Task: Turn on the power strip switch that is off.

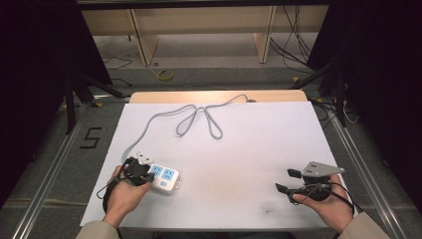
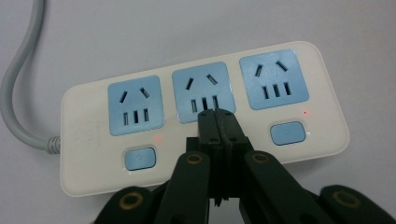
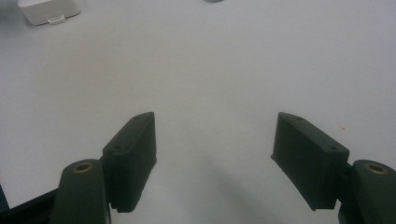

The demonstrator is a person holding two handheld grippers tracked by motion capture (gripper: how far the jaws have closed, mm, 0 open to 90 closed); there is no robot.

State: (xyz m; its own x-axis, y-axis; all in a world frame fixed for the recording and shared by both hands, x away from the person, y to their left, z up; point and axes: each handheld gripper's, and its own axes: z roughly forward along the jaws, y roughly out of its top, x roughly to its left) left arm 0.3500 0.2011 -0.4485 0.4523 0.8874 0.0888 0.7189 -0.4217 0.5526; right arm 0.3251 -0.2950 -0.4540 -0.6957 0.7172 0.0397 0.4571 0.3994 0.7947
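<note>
Left gripper: your jaws are pressed together with nothing between them, tips over the middle switch of the power strip, which lies at the table's near-left. Right gripper: jaws spread wide, empty, well apart from the strip.

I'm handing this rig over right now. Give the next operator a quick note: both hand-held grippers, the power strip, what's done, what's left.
Left hand-held gripper: jaws shut, tips over the middle switch of the power strip; contact can't be judged.
Right hand-held gripper: open, empty, over bare table.
Power strip: near left of table, grey cord looping toward the far edge. Small red lights show by the two outer switches.
Done: left tips placed at the middle switch.
Left: probably pressing it.
</note>
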